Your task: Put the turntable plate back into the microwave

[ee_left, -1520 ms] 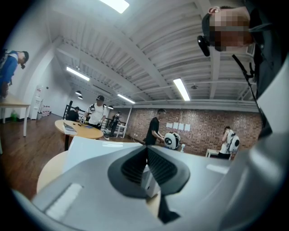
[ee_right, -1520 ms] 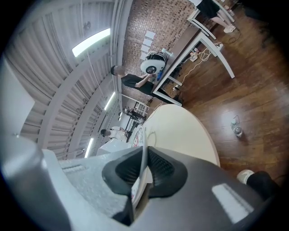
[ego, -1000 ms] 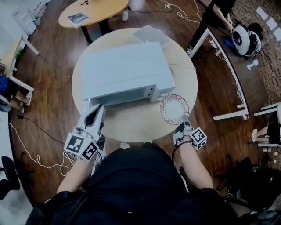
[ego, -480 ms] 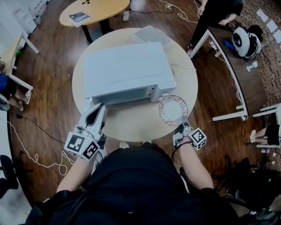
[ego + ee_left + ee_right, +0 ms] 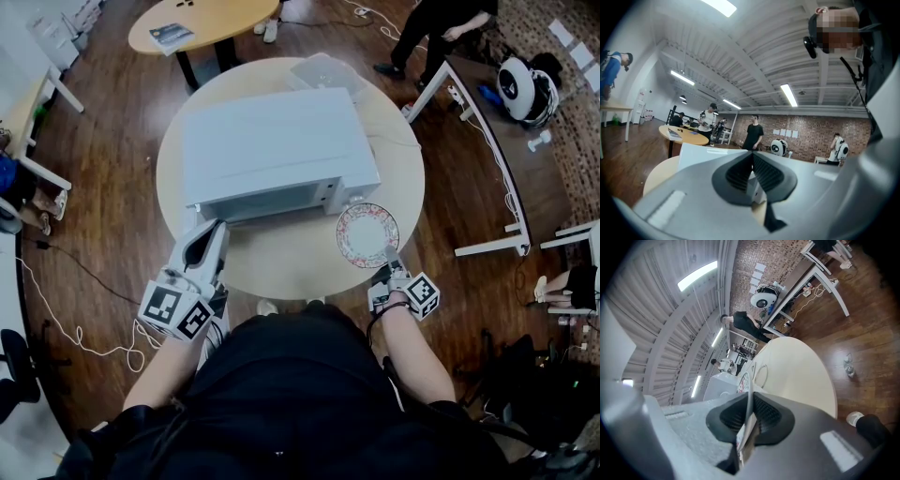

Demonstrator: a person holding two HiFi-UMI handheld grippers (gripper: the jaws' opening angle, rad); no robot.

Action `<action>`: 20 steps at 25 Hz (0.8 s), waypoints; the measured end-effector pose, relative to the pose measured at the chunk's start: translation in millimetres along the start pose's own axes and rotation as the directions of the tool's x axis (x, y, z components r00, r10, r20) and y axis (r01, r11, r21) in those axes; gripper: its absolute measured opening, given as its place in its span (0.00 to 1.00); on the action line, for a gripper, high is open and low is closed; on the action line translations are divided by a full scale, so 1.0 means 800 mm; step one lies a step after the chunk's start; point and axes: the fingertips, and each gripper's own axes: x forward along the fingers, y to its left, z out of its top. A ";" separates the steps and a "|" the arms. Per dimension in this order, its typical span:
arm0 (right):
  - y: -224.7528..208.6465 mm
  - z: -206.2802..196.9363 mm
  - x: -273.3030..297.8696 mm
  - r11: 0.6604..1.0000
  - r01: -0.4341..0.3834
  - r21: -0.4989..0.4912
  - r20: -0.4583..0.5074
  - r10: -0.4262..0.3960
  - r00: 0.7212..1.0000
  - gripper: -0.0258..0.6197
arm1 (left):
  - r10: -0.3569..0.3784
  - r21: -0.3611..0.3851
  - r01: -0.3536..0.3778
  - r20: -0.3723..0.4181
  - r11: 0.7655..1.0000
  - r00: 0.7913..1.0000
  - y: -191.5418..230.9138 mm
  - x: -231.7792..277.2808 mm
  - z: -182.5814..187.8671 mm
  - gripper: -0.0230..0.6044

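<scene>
The white microwave (image 5: 277, 155) stands on a round pale table (image 5: 281, 267), its window front toward me and its door looking closed. The turntable plate (image 5: 367, 234), round with a patterned rim, hovers just right of the microwave's front corner. My right gripper (image 5: 389, 253) is shut on its near rim. In the right gripper view the plate's edge (image 5: 746, 380) runs between the dark pads of that gripper (image 5: 749, 397). My left gripper (image 5: 212, 228) is shut with nothing in it, its tip at the microwave's front left corner. In the left gripper view that gripper (image 5: 752, 154) points level at the microwave (image 5: 705, 152).
A flat white item (image 5: 323, 73) lies on the table behind the microwave. Beyond stand a wooden round table (image 5: 202, 23), a white-legged desk (image 5: 478, 131) at the right and a person (image 5: 441, 28) at the back. A cable (image 5: 56, 328) lies on the wooden floor at the left.
The plate and my right gripper have edged slightly left, toward the microwave. My left gripper has stayed put. The person at the back has walked left.
</scene>
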 end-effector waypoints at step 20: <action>0.027 -0.066 0.025 0.999 -0.053 -0.001 -0.150 0.052 0.987 0.07 | 0.063 -0.017 -0.063 0.011 0.998 0.998 0.011 -0.023 0.000 0.04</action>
